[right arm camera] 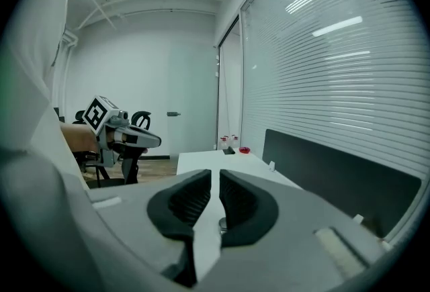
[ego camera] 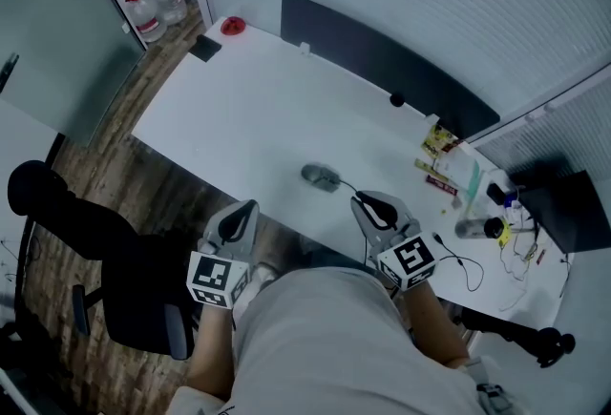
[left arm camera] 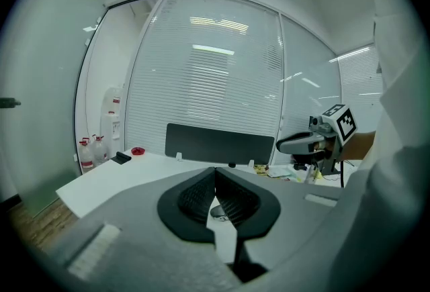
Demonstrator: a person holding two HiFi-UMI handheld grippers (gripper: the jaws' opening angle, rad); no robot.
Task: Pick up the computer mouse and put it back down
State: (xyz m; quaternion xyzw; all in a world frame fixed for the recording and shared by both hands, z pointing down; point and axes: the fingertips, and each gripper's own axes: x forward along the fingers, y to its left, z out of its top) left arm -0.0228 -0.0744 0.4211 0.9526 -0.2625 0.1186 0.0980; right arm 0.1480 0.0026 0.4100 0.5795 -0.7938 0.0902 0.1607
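We hold our left gripper (ego camera: 246,209) and right gripper (ego camera: 365,205) at the counter (ego camera: 239,117) edge, their jaws pressed together, holding nothing. The mouse (ego camera: 322,176) (grey, with a cord) lies on the counter just ahead, between them.

Mouse (ego camera: 322,177) on desk (ego camera: 248,127) ctr, panel (ego camera: 382,60) behind along far edge — chair (ego camera: 124,260) on floor (ego camera: 124,155), left

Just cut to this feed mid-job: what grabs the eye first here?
The grey computer mouse lies alone in the middle of the white table. The left gripper and the right gripper sit either side of it by the near edge, both shut and empty. A long black panel lines the far edge, and small clutter bunches at the table's right end.
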